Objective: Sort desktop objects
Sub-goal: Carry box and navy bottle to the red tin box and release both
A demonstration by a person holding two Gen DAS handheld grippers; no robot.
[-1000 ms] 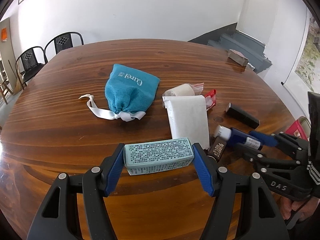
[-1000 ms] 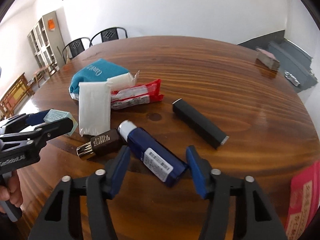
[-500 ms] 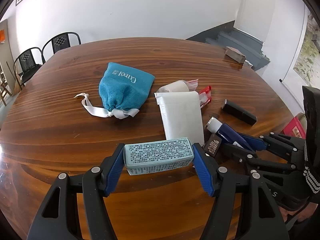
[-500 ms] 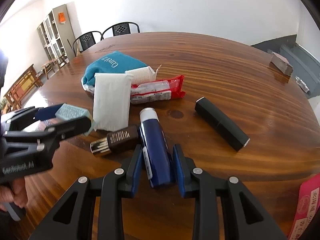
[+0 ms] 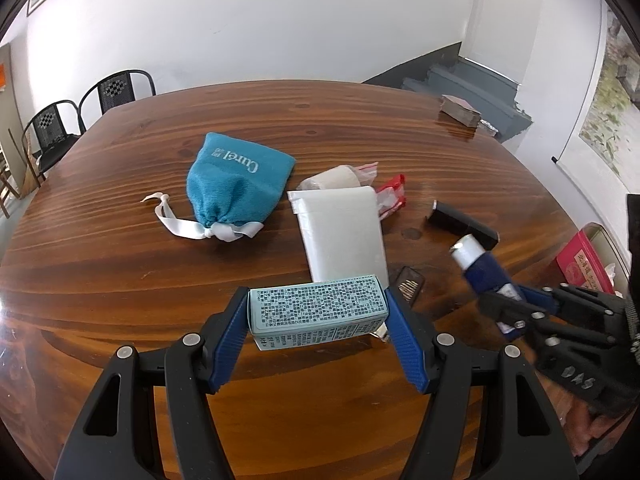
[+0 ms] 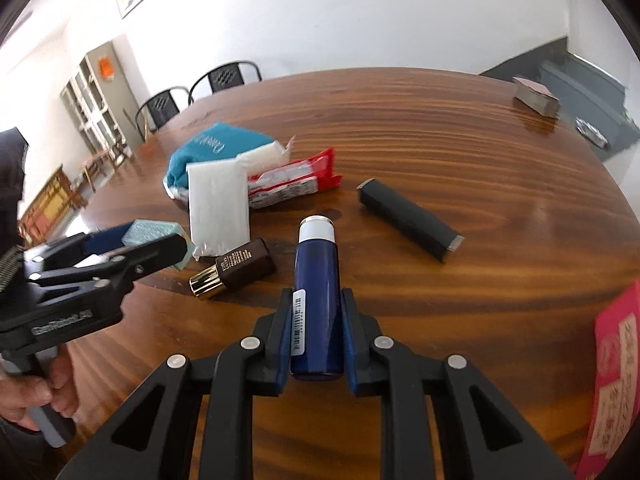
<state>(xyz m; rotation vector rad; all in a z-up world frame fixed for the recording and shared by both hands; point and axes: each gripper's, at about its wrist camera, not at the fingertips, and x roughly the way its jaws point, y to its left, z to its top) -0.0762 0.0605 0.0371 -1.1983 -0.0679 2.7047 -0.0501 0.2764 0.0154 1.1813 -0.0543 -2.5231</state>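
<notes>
Evidently a pick-up step was under way. At nine o'clock, the pale green box was held endwise in the left gripper. At six o'clock, the blue bottle was clamped by the right gripper, whose jaws had just been closing on it. Next, a sorting spot would be needed; none could be told.

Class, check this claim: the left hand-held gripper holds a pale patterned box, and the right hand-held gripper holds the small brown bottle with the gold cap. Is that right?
Not quite. The left hand-held gripper does hold the pale patterned box, but the right hand-held gripper has just closed on the dark blue tube. The right wrist view shows the brown bottle lying free on the table.
</notes>
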